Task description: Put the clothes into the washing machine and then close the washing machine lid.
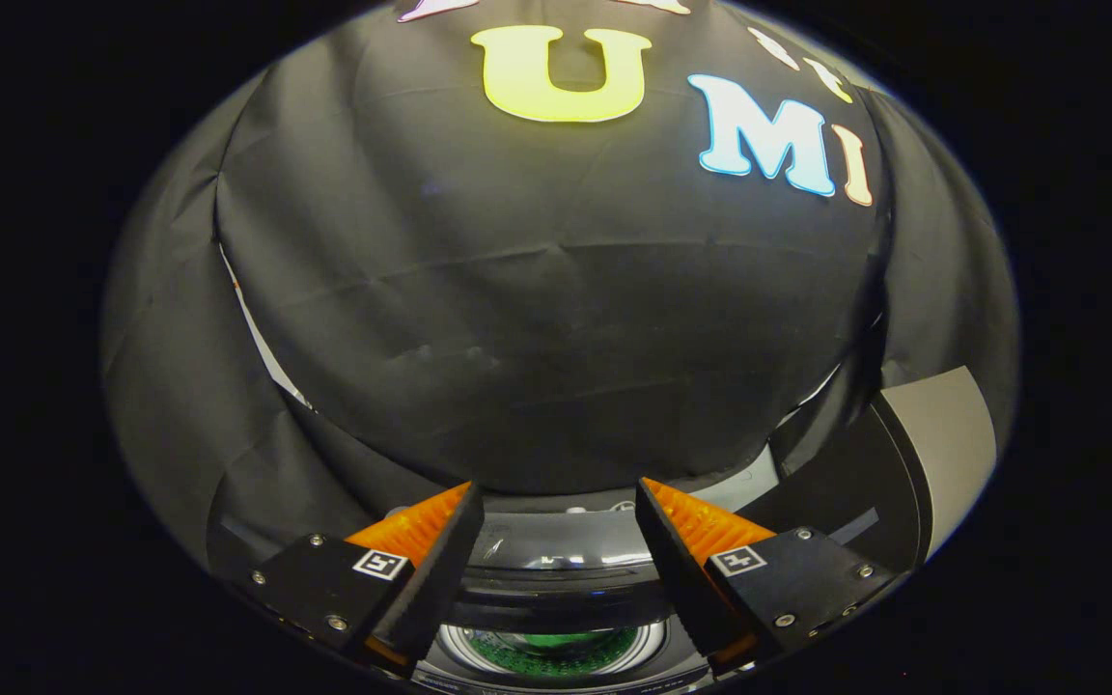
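Nearest of all, the gripper [556, 507] hangs above the washing machine [937, 454] with its two fingers [440, 560] spread wide and nothing caught between them. Below the gap between the fingers lies the machine's glossy dark lid [556, 569], a curved transparent panel that throws back bright streaks of light; whether it is fully shut or slightly raised cannot be told. Under that panel, on the side of the lid closest to the gripper, the round drum opening [556, 649] shows its metal ring, and inside it sits something green [556, 640], most likely the clothes, though its shape is too small and dim to make out. To the right of the lid the washing machine's top runs on as a dark surface ending in a pale grey corner panel. Beyond the lid, past the fingertips, the booth's black cloth wall [537, 319] rises close behind the machine, creased in soft horizontal folds, with a thin pale seam [257, 338] showing where two cloth panels meet to the left of the lid. Between the fingertips and that cloth the air above the lid is free.
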### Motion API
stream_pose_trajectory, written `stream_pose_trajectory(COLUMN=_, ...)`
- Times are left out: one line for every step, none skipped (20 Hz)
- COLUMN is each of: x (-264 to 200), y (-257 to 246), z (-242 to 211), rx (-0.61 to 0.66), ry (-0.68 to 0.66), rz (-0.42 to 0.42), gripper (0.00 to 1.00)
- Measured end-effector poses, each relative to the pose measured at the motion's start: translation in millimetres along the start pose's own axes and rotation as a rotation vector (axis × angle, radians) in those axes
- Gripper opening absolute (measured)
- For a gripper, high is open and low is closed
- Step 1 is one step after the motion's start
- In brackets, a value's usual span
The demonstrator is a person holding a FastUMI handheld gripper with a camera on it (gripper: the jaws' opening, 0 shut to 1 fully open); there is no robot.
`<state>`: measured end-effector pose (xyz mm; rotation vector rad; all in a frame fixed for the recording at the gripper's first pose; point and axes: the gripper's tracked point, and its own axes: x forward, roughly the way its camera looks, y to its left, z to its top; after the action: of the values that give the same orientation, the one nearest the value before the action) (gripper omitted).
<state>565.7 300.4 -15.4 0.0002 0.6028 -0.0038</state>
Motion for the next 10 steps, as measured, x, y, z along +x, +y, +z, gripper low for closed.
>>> stream_pose_trajectory(x=-2, y=-1, z=-5, rx=0.0, ry=-0.002, rz=-0.001, gripper=0.98)
stream_pose_trajectory(x=-7, y=-1, z=-9, rx=0.0, ry=-0.006, rz=-0.003, gripper=0.98)
stream_pose_trajectory(x=-11, y=-1, z=-14, rx=-0.001, ry=-0.008, rz=-0.004, gripper=0.98)
stream_pose_trajectory(x=-16, y=-1, z=-18, rx=-0.003, ry=-0.011, rz=-0.005, gripper=0.98)
stream_pose_trajectory(x=-20, y=-1, z=-23, rx=-0.004, ry=-0.018, rz=-0.005, gripper=0.97)
stream_pose_trajectory(x=-24, y=-1, z=-28, rx=-0.005, ry=-0.026, rz=-0.005, gripper=0.97)
stream_pose_trajectory(x=-28, y=-2, z=-32, rx=-0.006, ry=-0.042, rz=-0.005, gripper=0.97)
stream_pose_trajectory(x=-32, y=-1, z=-36, rx=-0.008, ry=-0.055, rz=-0.005, gripper=0.97)
stream_pose_trajectory(x=-36, y=-1, z=-43, rx=-0.01, ry=-0.063, rz=-0.005, gripper=0.97)
stream_pose_trajectory(x=-40, y=-2, z=-52, rx=-0.009, ry=-0.063, rz=-0.007, gripper=0.97)
